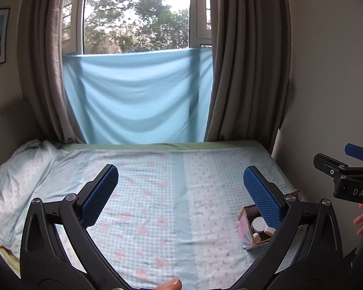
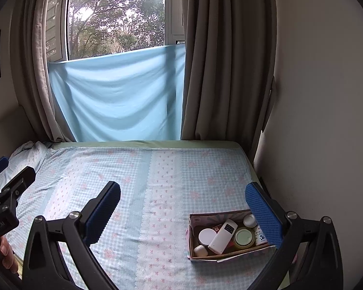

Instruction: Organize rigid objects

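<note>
With both the left gripper (image 1: 180,188) and right gripper (image 2: 182,204) spread wide and empty above the bed sheet (image 2: 138,193), sorting looks finished, since the cardboard box (image 2: 190,238) at five o'clock holds jars, bottles and a white remote (image 2: 223,235), so next probably comes withdrawal

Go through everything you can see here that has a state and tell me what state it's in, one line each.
Left gripper: open, empty, above the bed.
Right gripper: open, empty.
Cardboard box: open-topped, on the bed, holding items.
White remote: lying slanted in the box.
Green-lidded jar: lid on, upright.
White-lidded jar: lid on.
Curtains: drawn apart.
Blue cloth: hanging across the lower window.
</note>
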Available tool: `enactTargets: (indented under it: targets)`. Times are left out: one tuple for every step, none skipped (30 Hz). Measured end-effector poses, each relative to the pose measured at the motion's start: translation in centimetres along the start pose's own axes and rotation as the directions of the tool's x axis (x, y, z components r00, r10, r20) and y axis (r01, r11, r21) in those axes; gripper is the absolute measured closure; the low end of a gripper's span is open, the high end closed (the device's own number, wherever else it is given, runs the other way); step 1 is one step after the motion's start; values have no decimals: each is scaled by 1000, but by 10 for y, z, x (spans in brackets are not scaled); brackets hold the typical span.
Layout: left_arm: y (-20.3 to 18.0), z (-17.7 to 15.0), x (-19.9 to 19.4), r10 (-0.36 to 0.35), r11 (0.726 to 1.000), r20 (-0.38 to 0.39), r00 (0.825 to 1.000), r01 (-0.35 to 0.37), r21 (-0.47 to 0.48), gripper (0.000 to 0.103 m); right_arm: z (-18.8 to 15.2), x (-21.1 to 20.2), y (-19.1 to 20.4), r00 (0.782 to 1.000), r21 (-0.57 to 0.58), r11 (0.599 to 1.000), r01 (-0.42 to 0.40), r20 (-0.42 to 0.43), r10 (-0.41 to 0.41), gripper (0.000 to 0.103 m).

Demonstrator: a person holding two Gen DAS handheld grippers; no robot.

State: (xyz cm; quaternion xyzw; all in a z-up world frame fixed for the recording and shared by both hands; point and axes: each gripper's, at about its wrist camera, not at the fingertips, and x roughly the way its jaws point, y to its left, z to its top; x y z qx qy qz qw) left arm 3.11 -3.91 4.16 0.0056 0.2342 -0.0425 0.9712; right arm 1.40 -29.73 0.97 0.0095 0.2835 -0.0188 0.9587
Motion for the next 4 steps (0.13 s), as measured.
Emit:
enactTargets:
  targets:
    - [1, 0, 2, -5, 1000, -5, 1000, 5, -3, 0, 0, 2, 1, 1000, -2, 1000, 0, -3, 0, 0]
    - [1, 0, 5, -9, 1000, -12, 1000, 9, -4, 0, 1, 5, 2, 1000, -1, 1000, -2, -11, 2, 0]
    - [2, 0, 7, -8, 1000, -20, 1000, 8, -4, 0, 1, 7, 2, 1000, 2, 1000, -4, -20, 4, 0]
    - [2, 1, 10, -9, 1000, -27, 1000, 9, -4, 0, 1, 9, 3, 1000, 5, 1000, -3, -25, 3, 0]
